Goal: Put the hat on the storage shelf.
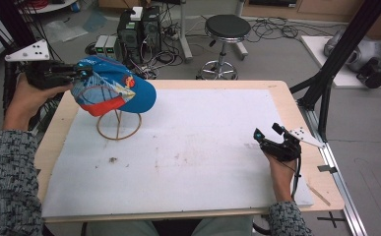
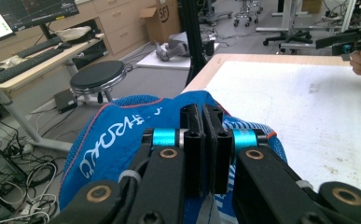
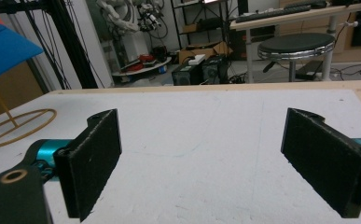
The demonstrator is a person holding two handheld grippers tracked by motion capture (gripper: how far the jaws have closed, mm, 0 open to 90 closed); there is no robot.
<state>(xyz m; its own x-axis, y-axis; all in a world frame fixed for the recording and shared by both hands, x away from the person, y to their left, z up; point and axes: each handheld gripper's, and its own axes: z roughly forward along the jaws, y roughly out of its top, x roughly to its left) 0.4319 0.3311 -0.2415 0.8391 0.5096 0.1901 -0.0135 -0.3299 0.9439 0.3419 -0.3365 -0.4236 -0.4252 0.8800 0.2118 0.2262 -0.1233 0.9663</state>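
left gripper [image 2: 201, 140] pinching cap [image 1: 116, 91] rear | cap's long axis crosswise, brim toward table's right | right gripper [image 3: 201, 154] spread

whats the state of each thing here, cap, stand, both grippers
blue cap: sitting on top of the stand, back edge pinched by the left gripper
wire stand: upright on the white mat, ring base flat
left gripper: shut on the cap's fabric
right gripper: open, nothing between its jaws, low over the mat
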